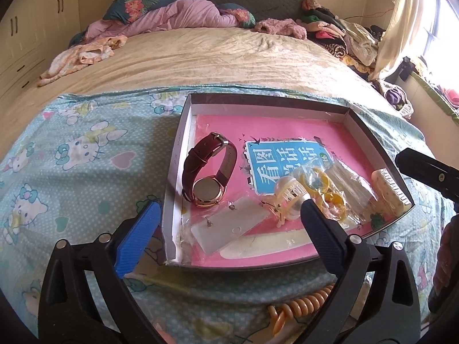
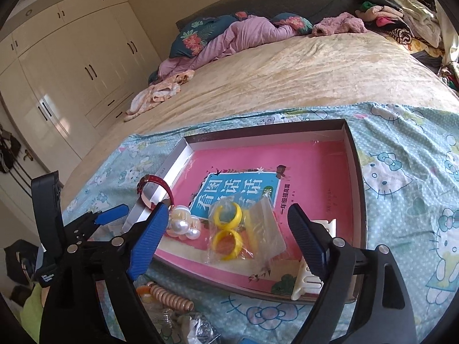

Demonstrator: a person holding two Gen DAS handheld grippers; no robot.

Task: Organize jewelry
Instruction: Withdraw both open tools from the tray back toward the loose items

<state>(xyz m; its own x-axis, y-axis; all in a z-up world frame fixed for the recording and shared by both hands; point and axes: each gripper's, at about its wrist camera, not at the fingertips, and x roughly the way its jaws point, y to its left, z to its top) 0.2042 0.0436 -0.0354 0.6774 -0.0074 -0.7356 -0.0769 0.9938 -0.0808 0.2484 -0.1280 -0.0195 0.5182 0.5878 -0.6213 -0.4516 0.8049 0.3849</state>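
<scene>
A shallow box tray (image 1: 183, 132) (image 2: 355, 154) with a pink book lining lies on the bed. In it: a dark red strap watch (image 1: 208, 172) (image 2: 156, 190), an earring card (image 1: 229, 225), a pale pearl claw clip (image 1: 289, 197) (image 2: 180, 223), a bag with yellow rings (image 1: 324, 189) (image 2: 226, 229) and a cream hair clip (image 1: 390, 192) (image 2: 307, 275). My left gripper (image 1: 229, 223) is open over the tray's near left corner. My right gripper (image 2: 229, 238) is open above the bagged rings.
A peach spiral hair tie (image 1: 304, 304) (image 2: 169, 295) and small bagged items (image 2: 198, 329) lie on the Hello Kitty sheet (image 1: 71, 157) in front of the tray. Crumpled clothes lie at the bed's far end. Wardrobes (image 2: 71, 66) stand left.
</scene>
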